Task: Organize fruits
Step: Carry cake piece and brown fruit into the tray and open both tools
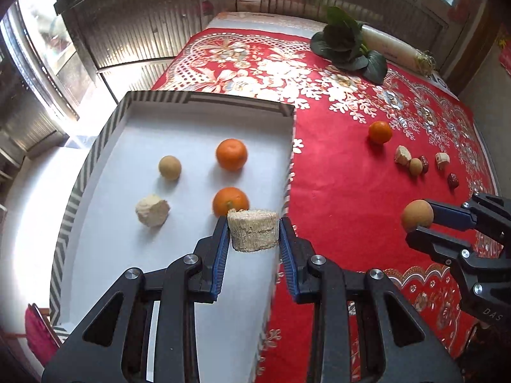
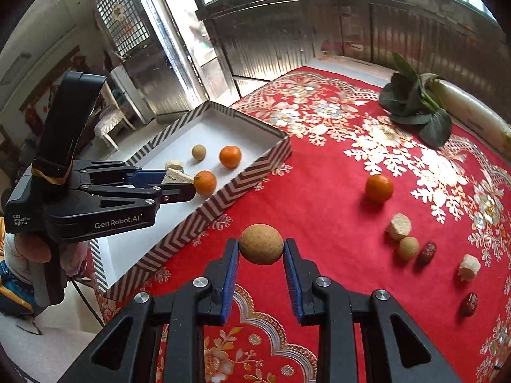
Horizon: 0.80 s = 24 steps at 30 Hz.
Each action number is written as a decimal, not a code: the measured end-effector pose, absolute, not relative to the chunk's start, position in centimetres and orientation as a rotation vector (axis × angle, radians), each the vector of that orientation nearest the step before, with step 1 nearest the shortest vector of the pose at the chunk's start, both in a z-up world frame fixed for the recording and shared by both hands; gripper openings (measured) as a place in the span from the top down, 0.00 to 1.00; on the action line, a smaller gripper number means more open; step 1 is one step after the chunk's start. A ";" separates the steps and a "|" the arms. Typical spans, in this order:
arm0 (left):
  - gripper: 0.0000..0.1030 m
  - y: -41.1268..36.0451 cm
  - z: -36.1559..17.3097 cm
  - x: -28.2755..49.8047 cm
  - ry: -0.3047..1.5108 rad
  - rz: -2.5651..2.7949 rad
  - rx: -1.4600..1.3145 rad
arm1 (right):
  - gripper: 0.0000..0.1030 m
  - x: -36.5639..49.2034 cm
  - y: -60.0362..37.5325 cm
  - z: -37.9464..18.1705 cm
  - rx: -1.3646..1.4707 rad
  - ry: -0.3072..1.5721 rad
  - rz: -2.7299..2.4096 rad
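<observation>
Red floral cloth (image 1: pixel 335 191) covers your table, and the striped-walled box (image 1: pixel 80 188) at its left edge already holds two oranges, a round tan fruit and a pale chunk, so it looks like the place where the fruit is being gathered. Your left gripper (image 1: pixel 254 233) is clenched on a fibrous cut piece (image 1: pixel 254 229) right above the box's near right corner, beside one orange (image 1: pixel 230 201). Your right gripper (image 2: pixel 261 249) grasps a tan round fruit (image 2: pixel 261 244) over the cloth, just outside the box, well apart from the loose orange (image 2: pixel 379 188) and bits to its right.
</observation>
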<state>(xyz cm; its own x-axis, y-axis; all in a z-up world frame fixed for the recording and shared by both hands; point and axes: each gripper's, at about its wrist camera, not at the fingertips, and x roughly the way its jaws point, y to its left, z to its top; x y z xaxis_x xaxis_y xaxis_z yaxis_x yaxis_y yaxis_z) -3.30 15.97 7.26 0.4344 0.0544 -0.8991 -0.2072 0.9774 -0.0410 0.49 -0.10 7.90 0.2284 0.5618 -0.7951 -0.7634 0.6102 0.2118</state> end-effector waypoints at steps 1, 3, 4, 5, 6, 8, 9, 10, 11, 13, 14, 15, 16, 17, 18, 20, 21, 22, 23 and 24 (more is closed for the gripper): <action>0.71 16.5 7.2 -3.7 1.111 0.179 -0.162 | 0.74 0.3 0.7 7.9 -0.252 0.975 0.942; 0.71 17.8 7.0 -4.6 1.114 0.209 -0.181 | 0.74 -0.1 2.1 7.9 -0.275 0.976 0.974; 0.71 18.3 6.9 -5.0 1.116 0.224 -0.190 | 0.74 -0.3 2.8 7.9 -0.289 0.975 0.988; 0.71 18.9 6.7 -5.4 1.117 0.239 -0.199 | 0.74 -0.6 3.6 7.8 -0.302 0.976 1.004; 0.71 19.4 6.6 -5.8 1.118 0.253 -0.206 | 0.74 -0.7 4.3 7.8 -0.312 0.977 1.017; 0.71 20.4 6.3 -6.4 1.120 0.280 -0.221 | 0.74 -1.1 5.7 7.6 -0.333 0.979 1.047; 0.71 20.9 6.1 -6.7 1.123 0.292 -0.227 | 0.74 -1.2 6.4 7.6 -0.344 0.981 1.060; 0.71 21.3 5.9 -6.9 1.125 0.304 -0.233 | 0.74 -1.4 7.2 7.4 -0.357 0.982 1.074; 0.71 21.7 5.7 -7.2 1.127 0.315 -0.240 | 0.74 -1.6 7.9 7.3 -0.369 0.983 1.090; 0.71 22.4 5.2 -7.5 1.133 0.335 -0.253 | 0.74 -2.0 9.2 7.0 -0.388 0.987 1.118; 0.71 22.7 4.9 -7.6 1.138 0.345 -0.260 | 0.74 -2.1 9.7 6.9 -0.395 0.990 1.128; 0.71 23.0 4.6 -7.7 1.142 0.354 -0.267 | 0.73 -2.2 10.3 6.7 -0.402 0.994 1.139; 0.71 23.2 4.3 -7.8 1.146 0.362 -0.274 | 0.73 -2.3 10.8 6.5 -0.407 1.000 1.148; 0.71 23.5 4.1 -7.8 1.148 0.370 -0.280 | 0.73 -2.3 11.3 6.2 -0.413 1.007 1.157; 0.71 23.7 3.9 -7.9 1.149 0.377 -0.284 | 0.73 -2.4 11.7 5.9 -0.420 1.012 1.163; 0.71 24.1 3.5 -7.9 1.155 0.390 -0.291 | 0.73 -2.6 12.6 5.5 -0.432 1.022 1.175; 0.71 24.2 3.3 -7.9 1.157 0.395 -0.297 | 0.73 -2.6 13.0 5.2 -0.436 1.028 1.181; 0.71 24.4 3.2 -7.9 1.158 0.398 -0.302 | 0.73 -2.6 13.2 5.0 -0.440 1.033 1.184; 0.71 24.5 3.1 -7.9 1.159 0.400 -0.306 | 0.73 -2.5 13.5 4.7 -0.445 1.040 1.185; 0.71 24.5 3.0 -8.0 1.160 0.402 -0.307 | 0.73 -2.5 13.7 4.4 -0.448 1.045 1.185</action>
<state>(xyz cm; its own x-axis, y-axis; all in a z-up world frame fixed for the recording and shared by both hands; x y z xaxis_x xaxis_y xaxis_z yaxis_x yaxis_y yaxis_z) -7.96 24.52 2.95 0.3421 0.1472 -0.9280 -0.4583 0.8883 -0.0280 -2.46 13.70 4.43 0.0081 0.5336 -0.8457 -0.9057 0.3624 0.2200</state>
